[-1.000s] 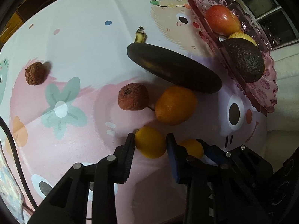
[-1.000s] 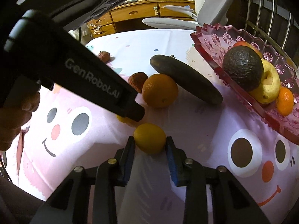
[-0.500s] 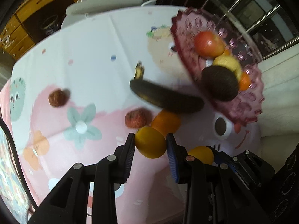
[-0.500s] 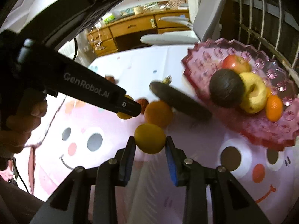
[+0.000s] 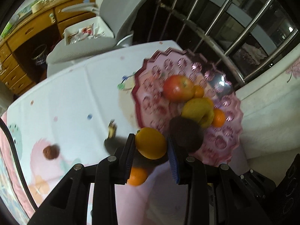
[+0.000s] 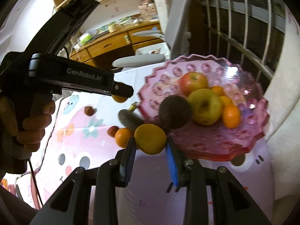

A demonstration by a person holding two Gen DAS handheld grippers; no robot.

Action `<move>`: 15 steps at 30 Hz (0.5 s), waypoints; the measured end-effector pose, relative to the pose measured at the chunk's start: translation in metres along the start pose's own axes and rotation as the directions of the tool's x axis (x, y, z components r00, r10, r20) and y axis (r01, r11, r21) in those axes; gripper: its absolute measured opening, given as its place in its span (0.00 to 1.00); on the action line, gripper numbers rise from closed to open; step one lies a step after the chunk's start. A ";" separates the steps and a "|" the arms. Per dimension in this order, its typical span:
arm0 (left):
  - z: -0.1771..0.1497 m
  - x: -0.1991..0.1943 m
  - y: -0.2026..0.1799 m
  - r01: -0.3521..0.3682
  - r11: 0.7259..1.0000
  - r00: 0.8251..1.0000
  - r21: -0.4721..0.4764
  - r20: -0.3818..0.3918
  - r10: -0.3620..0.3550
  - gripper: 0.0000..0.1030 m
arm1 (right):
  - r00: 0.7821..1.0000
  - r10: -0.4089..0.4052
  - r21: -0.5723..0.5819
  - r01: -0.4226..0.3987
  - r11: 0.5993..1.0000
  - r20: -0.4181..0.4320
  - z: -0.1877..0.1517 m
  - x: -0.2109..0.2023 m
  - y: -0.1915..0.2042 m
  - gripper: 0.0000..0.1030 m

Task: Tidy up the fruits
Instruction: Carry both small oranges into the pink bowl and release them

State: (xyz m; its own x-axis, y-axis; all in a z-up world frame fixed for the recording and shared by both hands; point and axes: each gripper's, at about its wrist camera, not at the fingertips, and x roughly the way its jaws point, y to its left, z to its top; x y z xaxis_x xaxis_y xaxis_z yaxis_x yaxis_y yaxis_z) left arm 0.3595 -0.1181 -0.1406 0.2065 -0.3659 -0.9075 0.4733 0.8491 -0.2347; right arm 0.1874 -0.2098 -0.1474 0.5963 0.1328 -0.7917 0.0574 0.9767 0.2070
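Each gripper pinches a small yellow-orange citrus: the left gripper (image 5: 151,143) its left citrus (image 5: 151,142), the right gripper (image 6: 150,140) its right citrus (image 6: 150,138). The pink fruit dish (image 6: 249,131) lies just ahead and right of both, nearer the right one.

In the left wrist view the dark long fruit (image 5: 112,144) is mostly hidden behind the left gripper (image 5: 151,146); only a blurred end and its stub show. An orange (image 5: 136,176) on the desk (image 5: 71,97) peeks out below the jaws, partly covered. The whole view is smeared by motion, so the pink bowl (image 5: 232,131) pattern is soft. In the right wrist view the small yellow fruit (image 6: 119,99) is largely hidden by the other gripper's finger, and the hand (image 6: 28,123) is cut by the left edge.
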 end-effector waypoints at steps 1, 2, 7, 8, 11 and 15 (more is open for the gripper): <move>0.003 0.003 -0.004 0.002 1.000 1.000 0.005 0.003 -0.002 0.31 | 1.000 -0.005 0.006 0.005 1.000 -0.001 0.001 0.001 -0.002 0.31; 0.005 0.005 -0.006 0.004 1.000 1.000 0.010 0.006 -0.004 0.31 | 1.000 -0.011 0.016 0.011 1.000 -0.002 0.002 0.001 -0.007 0.31; 0.015 0.018 -0.019 0.014 1.000 1.000 0.021 0.008 -0.014 0.31 | 0.999 -0.032 0.066 0.033 0.997 -0.012 0.005 0.001 -0.028 0.31; 0.018 0.020 -0.020 0.015 1.000 1.000 0.020 0.005 -0.015 0.31 | 0.999 -0.038 0.079 0.039 0.996 -0.016 0.006 0.001 -0.033 0.31; 0.020 0.026 -0.026 0.016 1.000 1.000 0.023 -0.006 -0.016 0.31 | 0.999 -0.039 0.111 0.042 0.993 -0.033 0.007 0.003 -0.043 0.32; 0.022 0.028 -0.031 0.013 1.000 1.000 0.022 -0.013 -0.013 0.37 | 0.999 -0.023 0.144 0.029 0.989 -0.046 0.008 0.005 -0.052 0.32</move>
State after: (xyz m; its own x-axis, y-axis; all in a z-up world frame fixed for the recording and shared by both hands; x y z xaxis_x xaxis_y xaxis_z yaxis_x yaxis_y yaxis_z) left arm 0.3697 -0.1627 -0.1510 0.1895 -0.3721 -0.9086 0.4951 0.8354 -0.2389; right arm 0.1940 -0.2608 -0.1578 0.5577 0.1178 -0.8217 0.1899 0.9455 0.2645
